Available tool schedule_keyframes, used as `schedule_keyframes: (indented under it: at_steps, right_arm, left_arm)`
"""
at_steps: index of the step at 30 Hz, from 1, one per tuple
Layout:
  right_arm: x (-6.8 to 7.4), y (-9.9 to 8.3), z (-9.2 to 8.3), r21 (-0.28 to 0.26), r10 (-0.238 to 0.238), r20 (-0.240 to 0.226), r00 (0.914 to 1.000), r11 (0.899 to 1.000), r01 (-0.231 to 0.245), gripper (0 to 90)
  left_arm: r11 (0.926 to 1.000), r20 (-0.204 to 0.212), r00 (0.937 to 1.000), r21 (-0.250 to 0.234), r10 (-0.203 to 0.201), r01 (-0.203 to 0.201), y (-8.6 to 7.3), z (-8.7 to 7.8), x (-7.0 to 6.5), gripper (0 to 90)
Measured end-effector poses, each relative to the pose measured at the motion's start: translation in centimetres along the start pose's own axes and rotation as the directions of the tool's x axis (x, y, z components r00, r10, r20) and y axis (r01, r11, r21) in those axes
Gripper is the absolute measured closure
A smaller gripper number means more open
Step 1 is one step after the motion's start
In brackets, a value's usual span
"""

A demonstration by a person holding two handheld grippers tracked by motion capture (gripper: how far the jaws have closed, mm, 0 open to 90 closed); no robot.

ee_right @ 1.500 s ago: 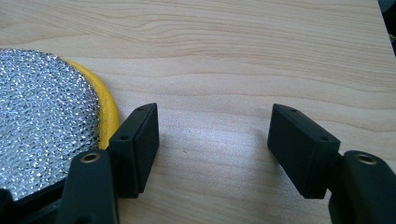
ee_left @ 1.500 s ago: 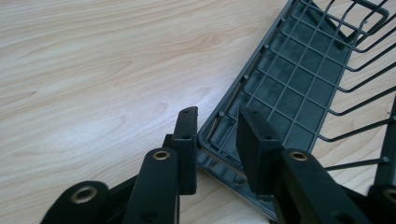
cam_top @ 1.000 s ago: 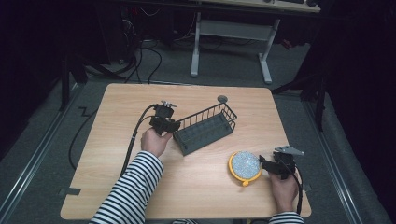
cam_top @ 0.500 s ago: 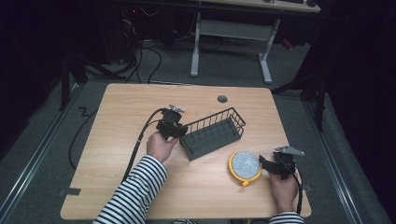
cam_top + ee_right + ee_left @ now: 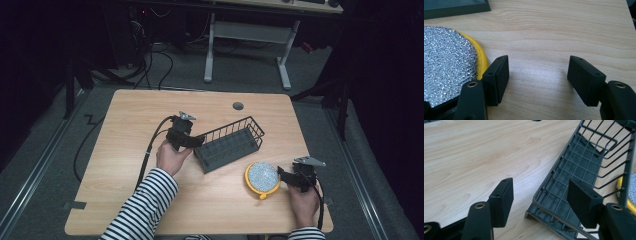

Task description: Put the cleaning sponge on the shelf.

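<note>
The table (image 5: 140, 200) was pale wood-grain laminate, smooth with a soft sheen. The basket (image 5: 584, 167) was thin wire coated in matt dark grey (its floor a fine grid). The round scrubber (image 5: 446, 62) had a glittering, rough metallic mesh face over a smooth yellow plastic rim. The fingers (image 5: 499, 77) looked like matt black plastic, flat-faced, with small screw holes.

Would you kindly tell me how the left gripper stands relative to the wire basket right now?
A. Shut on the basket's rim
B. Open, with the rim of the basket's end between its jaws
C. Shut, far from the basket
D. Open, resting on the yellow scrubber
B: in the left gripper view, the left gripper has its jaws spread apart on either side of the wire basket's near corner rim, neither pad pressing on it.
</note>
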State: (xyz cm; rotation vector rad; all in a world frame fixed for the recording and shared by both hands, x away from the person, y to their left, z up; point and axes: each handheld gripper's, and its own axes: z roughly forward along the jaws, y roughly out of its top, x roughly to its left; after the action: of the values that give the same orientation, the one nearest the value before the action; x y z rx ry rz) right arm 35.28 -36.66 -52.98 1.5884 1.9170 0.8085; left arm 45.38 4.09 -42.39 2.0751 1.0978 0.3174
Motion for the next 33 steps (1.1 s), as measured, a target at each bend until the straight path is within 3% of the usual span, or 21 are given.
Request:
schedule_keyframes:
  at_steps: [7, 12, 15, 26, 33]
  right_arm:
    - [0.0, 0.0, 0.0, 0.0, 0.0, 0.0, 1.0, 1.0, 0.0, 34.1]
    - [0.0, 0.0, 0.0, 0.0, 0.0, 0.0, 1.0, 1.0, 0.0, 34.1]
    - [0.0, 0.0, 0.0, 0.0, 0.0, 0.0, 1.0, 1.0, 0.0, 34.1]
    - [0.0, 0.0, 0.0, 0.0, 0.001, 0.001, 1.0, 1.0, -0.001, 34.2]
    - [0.0, 0.0, 0.0, 0.0, 0.001, 0.001, 1.0, 1.0, -0.001, 34.2]
  left_arm:
    - [0.9995, -0.016, 0.9998, -0.031, -0.01, 0.009, -0.2, -1.9, 1.3, 36.2]
    - [0.9982, -0.051, 0.9984, -0.056, -0.024, 0.021, -0.8, -3.0, 2.4, 33.9]
    - [0.9963, -0.032, 0.9976, -0.061, -0.062, 0.06, -1.4, -3.6, 3.2, 33.2]
    - [0.9921, -0.043, 0.9938, -0.077, -0.102, 0.099, -3.2, -5.1, 5.0, 31.8]
    - [0.9917, -0.04, 0.994, -0.083, -0.102, 0.098, -4.4, -5.7, 5.7, 33.2]
